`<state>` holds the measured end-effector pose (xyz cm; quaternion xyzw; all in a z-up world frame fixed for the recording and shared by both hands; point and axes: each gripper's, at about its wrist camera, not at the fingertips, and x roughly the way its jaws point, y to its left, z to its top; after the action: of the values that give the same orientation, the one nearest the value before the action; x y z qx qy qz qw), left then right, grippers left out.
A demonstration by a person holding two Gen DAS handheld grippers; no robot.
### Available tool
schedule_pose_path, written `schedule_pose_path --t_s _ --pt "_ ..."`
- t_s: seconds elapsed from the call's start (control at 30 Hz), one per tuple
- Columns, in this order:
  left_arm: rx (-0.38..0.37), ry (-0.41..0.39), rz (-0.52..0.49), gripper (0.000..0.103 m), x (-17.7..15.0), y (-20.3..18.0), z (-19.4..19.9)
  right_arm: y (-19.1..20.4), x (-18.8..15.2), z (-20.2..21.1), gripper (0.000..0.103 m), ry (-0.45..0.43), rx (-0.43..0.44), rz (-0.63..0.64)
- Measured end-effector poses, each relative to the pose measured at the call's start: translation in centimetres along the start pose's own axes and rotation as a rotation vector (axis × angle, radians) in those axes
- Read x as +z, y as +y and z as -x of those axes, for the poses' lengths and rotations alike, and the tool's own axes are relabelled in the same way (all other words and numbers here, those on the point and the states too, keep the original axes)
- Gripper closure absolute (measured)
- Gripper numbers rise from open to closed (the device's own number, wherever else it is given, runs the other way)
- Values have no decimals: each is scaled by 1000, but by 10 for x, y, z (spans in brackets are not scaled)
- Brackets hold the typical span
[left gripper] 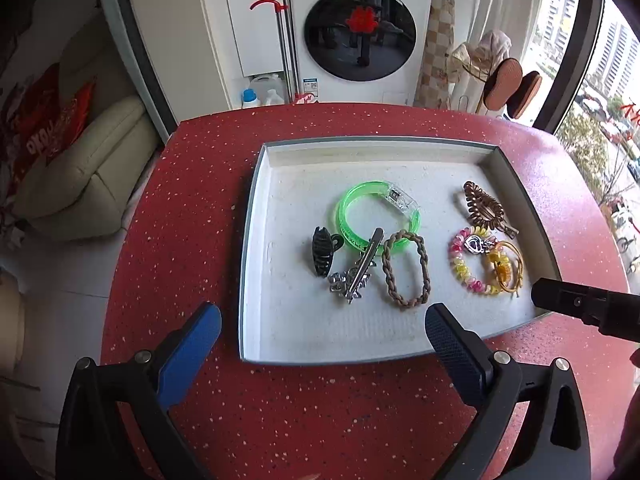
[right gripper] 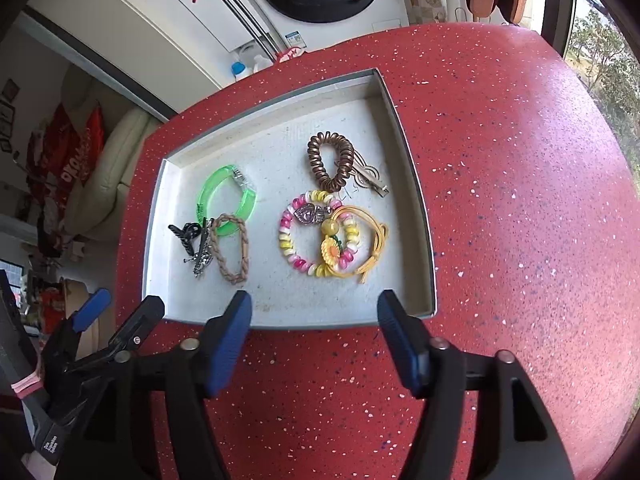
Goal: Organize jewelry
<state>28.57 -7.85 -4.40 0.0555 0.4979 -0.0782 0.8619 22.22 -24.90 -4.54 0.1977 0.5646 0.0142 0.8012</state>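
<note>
A shallow white tray lies on the red speckled table. On its left side are a green bangle, a black claw clip, a silver clip and a braided brown tie. On its right side lie a brown spiral tie, a pink-yellow coil tie and a yellow cord tie with a flower. My left gripper and right gripper hover open above the tray's near edge, both empty.
Past the table's far edge stand a washing machine, a red-handled mop and detergent bottles. A cream sofa is off to the left and a window to the right. Bare tabletop lies right of the tray.
</note>
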Motion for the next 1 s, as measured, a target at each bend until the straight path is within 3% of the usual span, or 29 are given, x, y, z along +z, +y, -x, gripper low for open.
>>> schedule_pose_path --t_s 0.2,0.43,0.53,0.57,1.0 --pt "7 -40 23 0 -16 7 15 6 -26 18 23 -151 -29 51" --pt "9 -109 33 0 -34 14 33 24 -60 31 21 -343 -129 195" --pt "19 -121 36 0 -42 15 36 31 -71 35 0 -409 -145 249" --pt "18 -124 39 0 -45 15 36 33 -75 36 0 -425 -149 266" --pt "10 -130 26 0 -71 12 39 36 -94 31 0 -439 -197 253"
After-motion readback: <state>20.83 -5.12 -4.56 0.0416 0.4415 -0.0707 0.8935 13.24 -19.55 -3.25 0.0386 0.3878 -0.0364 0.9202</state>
